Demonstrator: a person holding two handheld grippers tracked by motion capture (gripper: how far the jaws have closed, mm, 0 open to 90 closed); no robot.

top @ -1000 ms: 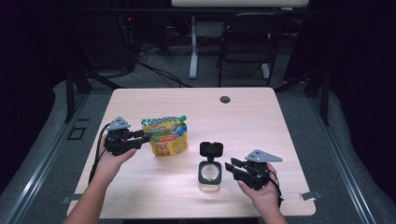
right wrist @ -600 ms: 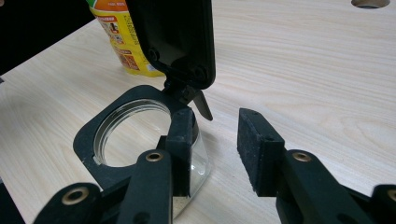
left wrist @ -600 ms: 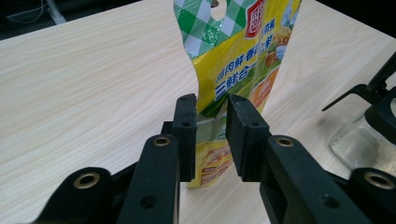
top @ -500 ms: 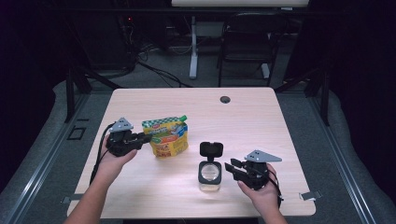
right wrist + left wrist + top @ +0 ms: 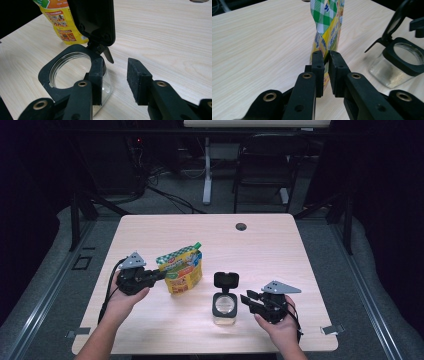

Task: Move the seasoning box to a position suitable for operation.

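Gripping the yellow snack pouch (image 5: 181,270) by its near side edge, the left gripper (image 5: 159,275) sits at the table's (image 5: 280,240) left front; its jaws have just been closing, and in the left gripper view the pads pinch the thin seam of the pouch (image 5: 327,32) between them. The pouch stands upright, well apart from the table's edges, its green-checked top uppermost. Just to its right stands the glass jar (image 5: 224,306), its black hinged lid (image 5: 226,281) flipped up and open, the mouth clear. At the right, the right gripper (image 5: 250,301) rests beside the jar with jaws spread; in the right gripper view one pad (image 5: 97,75) lies against the jar's (image 5: 67,75) near corner while the other stands free over bare wood, so nothing is clamped. For a sound step, the pinch should probably stay on the seam, not the filled body, so the pouch lifts without buckling; steadying the jar with the right gripper would likely guard against tipping.
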